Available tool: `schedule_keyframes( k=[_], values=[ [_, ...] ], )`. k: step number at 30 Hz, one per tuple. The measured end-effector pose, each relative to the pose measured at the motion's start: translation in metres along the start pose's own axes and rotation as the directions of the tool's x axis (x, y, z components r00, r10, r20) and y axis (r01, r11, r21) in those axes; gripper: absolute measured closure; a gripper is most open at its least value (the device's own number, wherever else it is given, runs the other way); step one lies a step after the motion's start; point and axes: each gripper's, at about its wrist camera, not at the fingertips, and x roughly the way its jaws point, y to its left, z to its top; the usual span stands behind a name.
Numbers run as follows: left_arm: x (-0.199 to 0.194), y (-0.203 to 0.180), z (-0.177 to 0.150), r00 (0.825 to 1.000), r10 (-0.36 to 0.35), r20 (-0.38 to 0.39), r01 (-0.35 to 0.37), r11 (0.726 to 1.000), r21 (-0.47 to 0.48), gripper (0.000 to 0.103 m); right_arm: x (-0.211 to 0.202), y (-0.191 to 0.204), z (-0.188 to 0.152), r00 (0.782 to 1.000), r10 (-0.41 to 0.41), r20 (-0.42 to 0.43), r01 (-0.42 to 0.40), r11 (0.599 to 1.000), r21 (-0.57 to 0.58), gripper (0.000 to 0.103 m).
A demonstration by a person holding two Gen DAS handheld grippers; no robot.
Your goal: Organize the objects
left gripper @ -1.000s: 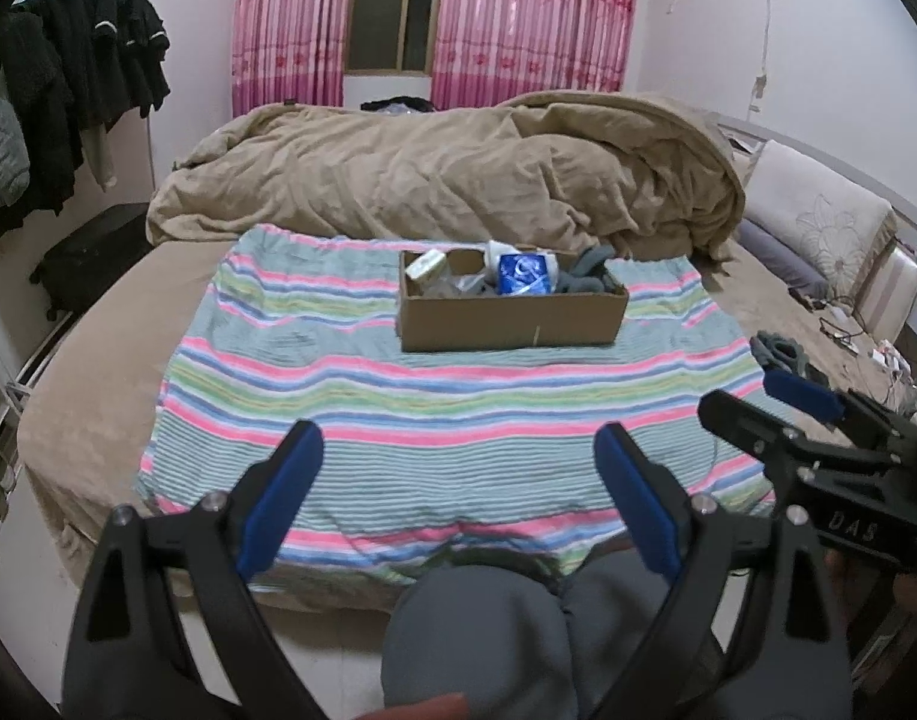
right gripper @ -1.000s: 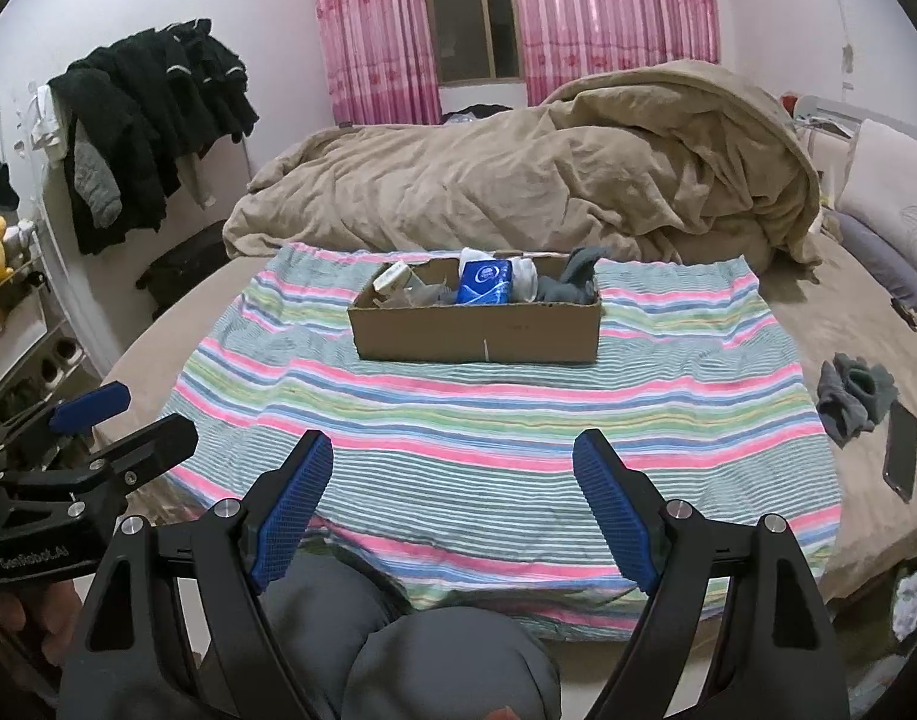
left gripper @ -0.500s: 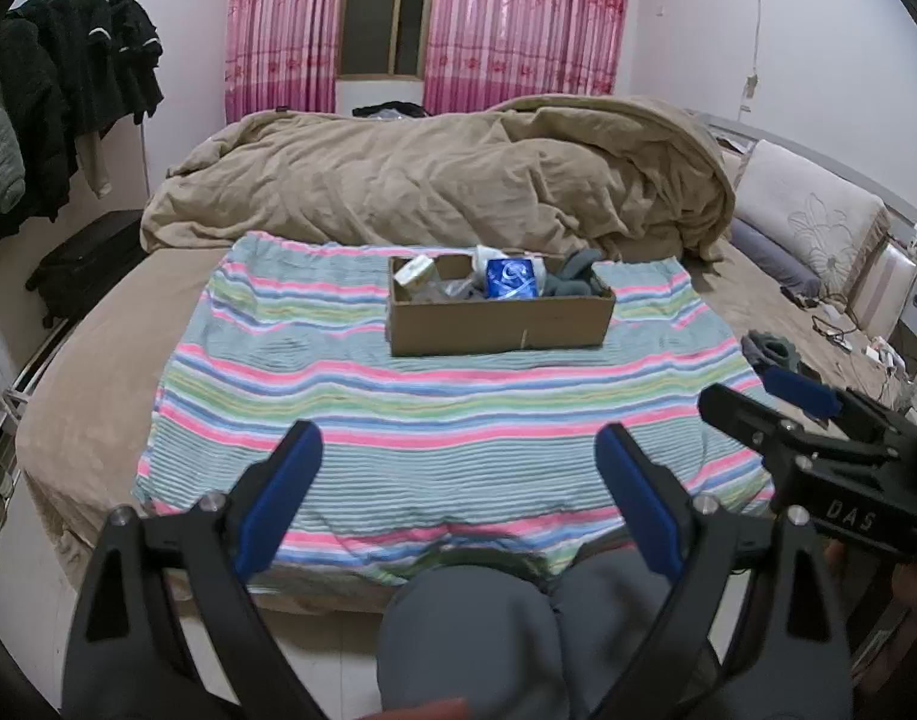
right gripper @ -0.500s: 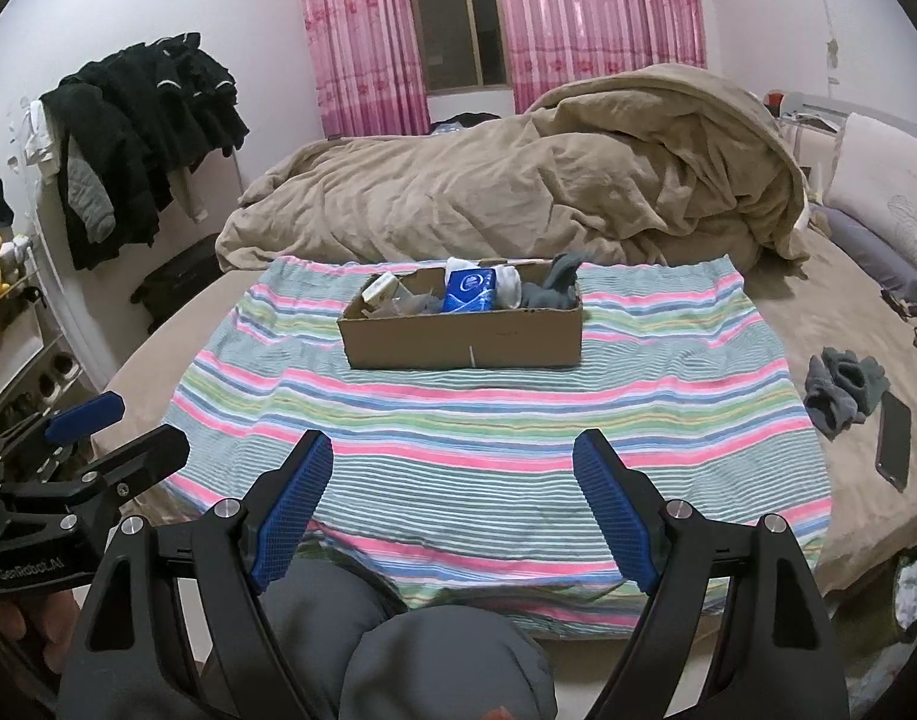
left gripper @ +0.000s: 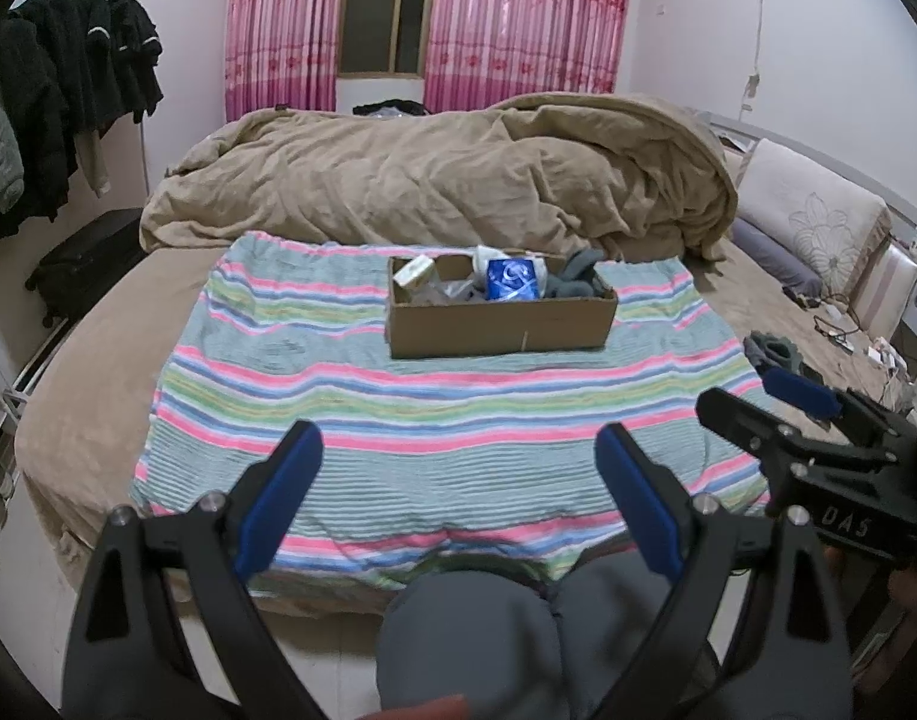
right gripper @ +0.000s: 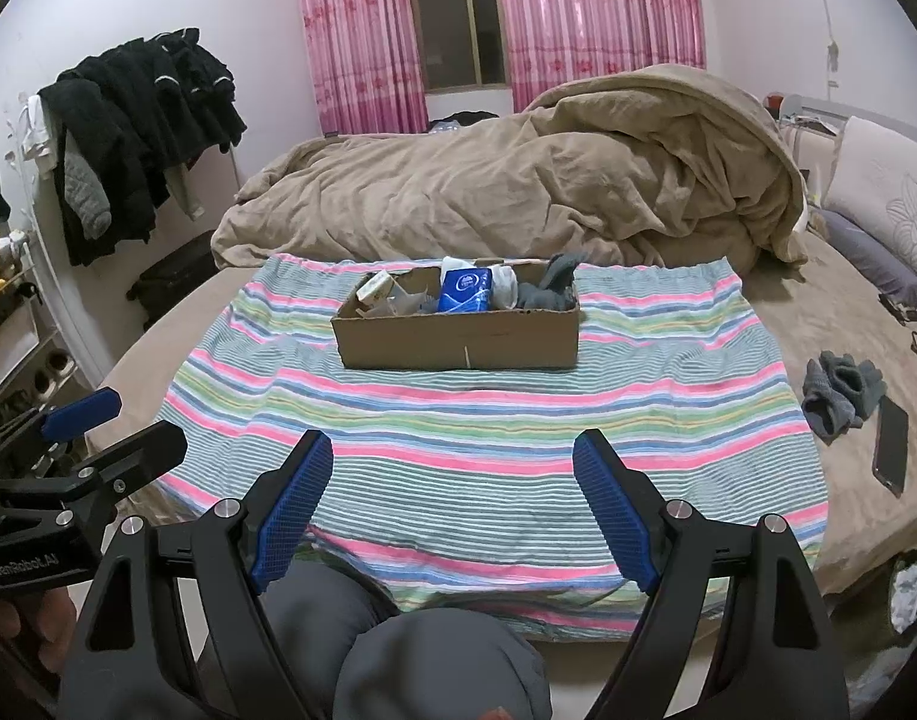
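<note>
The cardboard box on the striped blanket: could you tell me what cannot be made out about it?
- Cardboard box floor: both views, hidden by its front wall.
- Blue packet print: both views, too small.
- Items beneath the grey cloth: both views, covered.
- Cream carton label: left wrist view, too small.

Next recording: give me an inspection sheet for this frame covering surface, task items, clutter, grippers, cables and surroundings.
Surface: striped pastel cloth spread flat over the tan bed.
Job's things: open brown cardboard box standing on the cloth, holding a blue packet, a pale small carton, grey fabric and crinkled plastic.
Clutter: grey gloves and a dark phone on the bed, off the cloth.
Grippers: left gripper and right gripper, jaws wide apart, holding nothing, short of the box.
Cables: thin leads near the pillow.
Surroundings: rumpled tan duvet, pink curtains, dark clothes hanging.
</note>
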Motion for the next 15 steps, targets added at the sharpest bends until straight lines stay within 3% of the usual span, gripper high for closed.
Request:
schedule_keyframes(
  k=[15],
  values=[
    [0.0035, 0.0027, 0.0034, 1.0, 0.01, 0.0, -0.01, 1.0, -0.005, 0.01, 0.0095, -0.0069, 0.0035, 1.0, -0.001, -0.009, 0.001, 1.0, 0.01, 0.018]
  ],
)
